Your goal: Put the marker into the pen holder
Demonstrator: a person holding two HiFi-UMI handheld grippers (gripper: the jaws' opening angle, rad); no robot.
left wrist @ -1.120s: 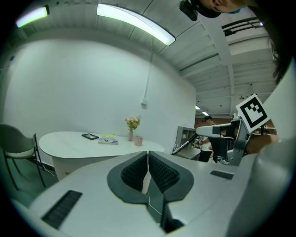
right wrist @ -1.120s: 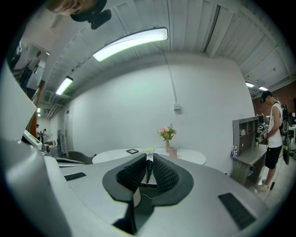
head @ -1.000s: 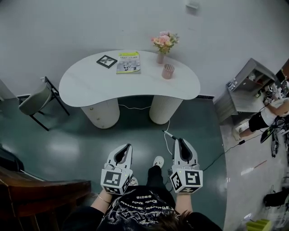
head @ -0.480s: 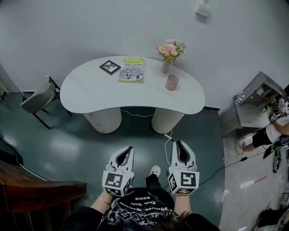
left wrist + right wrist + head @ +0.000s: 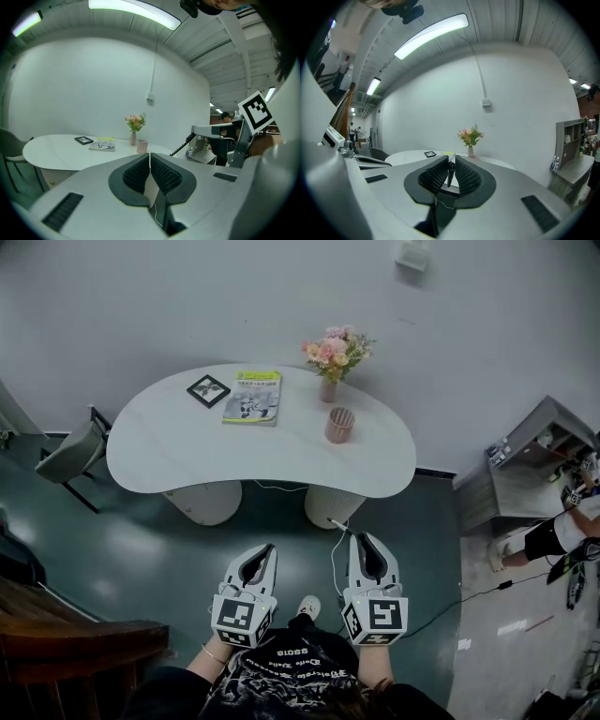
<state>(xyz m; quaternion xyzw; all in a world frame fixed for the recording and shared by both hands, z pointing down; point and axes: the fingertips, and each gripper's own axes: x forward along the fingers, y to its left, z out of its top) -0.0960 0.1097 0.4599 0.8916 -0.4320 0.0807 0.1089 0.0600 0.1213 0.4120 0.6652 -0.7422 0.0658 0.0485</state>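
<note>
White wall, dark green glossy floor. White kidney-shaped table (image 5: pixel 178 451), smooth matte top, on two ribbed cylindrical pedestals. On it: pink ribbed cup-shaped pen holder (image 5: pixel 339 425) near the right-hand lobe; slim vase of pink flowers (image 5: pixel 330 388) just behind it; a flat glossy magazine (image 5: pixel 253 397); a small black square frame (image 5: pixel 208 390) beside the magazine. Padded chair (image 5: pixel 70 454) at the table's left end.

Person stands back from the table, both grippers held out over the floor, well apart from the pen holder.

Right gripper (image 5: pixel 359 540): jaws nearly together, ridged black pads pinching the marker (image 5: pixel 339 526). Marker is thin, dark and rod-shaped, with a pale tip. In the head view its long axis slants forward and left out of the jaw tips, pale end leading toward the table. In the right gripper view it stands nearly upright between the pads.

Left gripper (image 5: pixel 267 549): jaws pressed together, nothing between the ridged pads.
</note>
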